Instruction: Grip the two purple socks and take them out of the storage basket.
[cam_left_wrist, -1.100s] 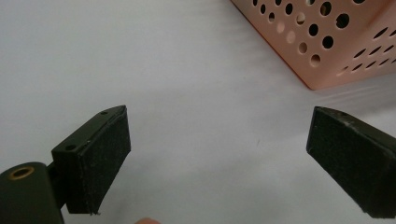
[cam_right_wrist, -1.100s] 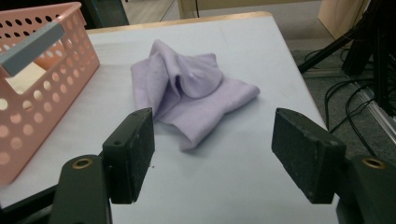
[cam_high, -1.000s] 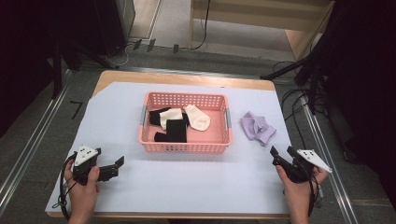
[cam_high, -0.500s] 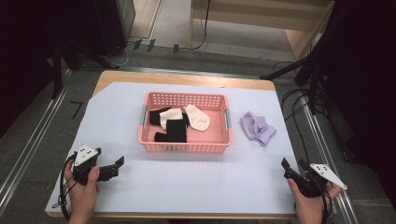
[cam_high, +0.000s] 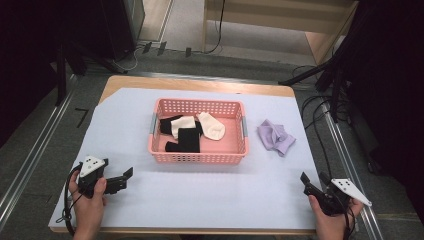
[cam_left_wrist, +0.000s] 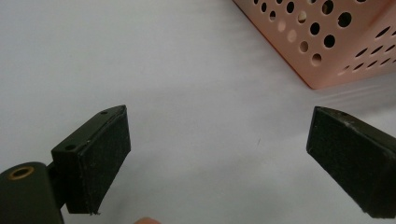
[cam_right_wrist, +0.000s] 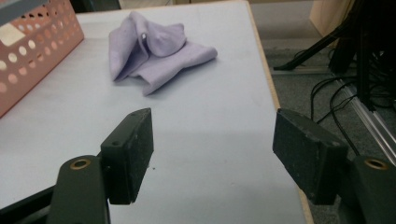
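Note:
A pink perforated basket (cam_high: 197, 158) stands mid-table and holds black socks (cam_high: 188, 140) and cream socks (cam_high: 212, 126). Right of it a crumpled lilac cloth (cam_high: 276, 136) lies on the white table cover. My left gripper (cam_high: 125, 179) rests open near the front left corner, with its jaws pointing right toward the basket. The left gripper view has its gripper (cam_left_wrist: 219, 144) wide apart over bare cover, with the basket corner (cam_left_wrist: 327, 42) ahead. My right gripper (cam_high: 312, 179) is open at the front right corner. In its view the gripper (cam_right_wrist: 215, 140) faces the lilac cloth (cam_right_wrist: 154, 51).
The table's right edge (cam_right_wrist: 268, 84) runs close beside the right gripper, with cables and a metal rail on the floor beyond. A basket wall (cam_right_wrist: 32, 51) is at the left of the right gripper view. A wooden frame stands behind the table.
The right gripper has drawn back toward the near right corner of the table, away from the lilac cloth. The left gripper has stayed put.

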